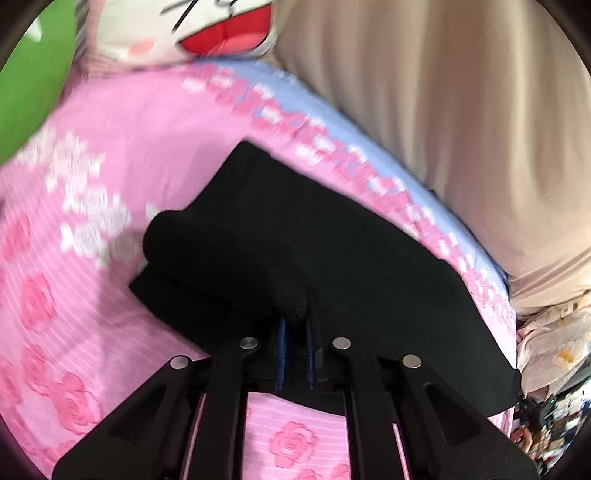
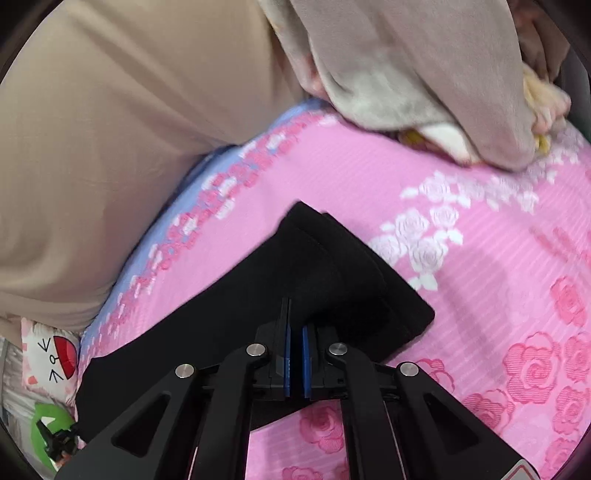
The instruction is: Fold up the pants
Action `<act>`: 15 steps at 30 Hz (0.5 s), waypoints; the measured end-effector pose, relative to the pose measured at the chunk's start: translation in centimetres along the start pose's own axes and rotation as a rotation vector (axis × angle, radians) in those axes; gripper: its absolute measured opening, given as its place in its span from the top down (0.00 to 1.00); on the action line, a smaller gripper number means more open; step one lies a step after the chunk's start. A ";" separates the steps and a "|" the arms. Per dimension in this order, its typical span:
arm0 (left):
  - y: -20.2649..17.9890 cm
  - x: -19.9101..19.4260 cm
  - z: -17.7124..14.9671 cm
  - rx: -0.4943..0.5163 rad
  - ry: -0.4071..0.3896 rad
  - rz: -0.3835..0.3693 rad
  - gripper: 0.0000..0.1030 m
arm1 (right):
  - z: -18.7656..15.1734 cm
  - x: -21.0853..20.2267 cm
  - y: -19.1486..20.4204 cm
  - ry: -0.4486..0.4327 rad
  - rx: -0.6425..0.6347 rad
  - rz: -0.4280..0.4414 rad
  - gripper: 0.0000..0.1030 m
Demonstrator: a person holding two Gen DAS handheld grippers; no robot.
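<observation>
Pink bedspread (image 1: 110, 147) under gripper-pinched black pants (image 1: 295, 240)

Likely a home bedroom, pink rose bedsheet (image 1: 110, 147), cartoon plush pillow (image 1: 177, 33)

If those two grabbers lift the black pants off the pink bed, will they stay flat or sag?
Probably sag: the black pants lie in soft rounded layers on the pink bedspread, so they look floppy. The left gripper and right gripper pinch only edges, so the middle would likely droop. Seemingly light, unlikely to slip.
</observation>
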State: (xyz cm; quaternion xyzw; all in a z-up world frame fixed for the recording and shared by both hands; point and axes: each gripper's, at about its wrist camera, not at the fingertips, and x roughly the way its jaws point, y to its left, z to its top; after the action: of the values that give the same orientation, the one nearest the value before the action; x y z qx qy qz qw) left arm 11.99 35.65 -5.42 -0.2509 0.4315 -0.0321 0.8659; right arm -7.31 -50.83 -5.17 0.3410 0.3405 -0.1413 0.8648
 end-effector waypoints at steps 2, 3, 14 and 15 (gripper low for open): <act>0.0 0.4 -0.3 0.038 0.039 0.039 0.90 | -0.6 -0.2 -0.6 0.016 0.001 -0.020 0.96; 0.6 1.4 -0.8 0.043 0.078 0.071 0.89 | -1.1 0.5 -1.4 0.037 0.006 -0.042 0.96; 2.0 -6.4 -2.0 0.069 -0.062 0.224 0.68 | -3.7 -5.1 0.9 -0.139 -0.165 -0.290 0.76; 1.7 -6.9 -1.5 0.059 -0.071 0.194 0.68 | -3.9 -5.6 1.7 -0.155 -0.180 -0.276 0.76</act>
State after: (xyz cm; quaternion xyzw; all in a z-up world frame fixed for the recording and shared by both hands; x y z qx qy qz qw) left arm 6.26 38.42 -1.86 -0.1835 0.4216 0.0480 0.8867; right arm -12.49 -46.84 -2.51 0.2001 0.3278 -0.2535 0.8878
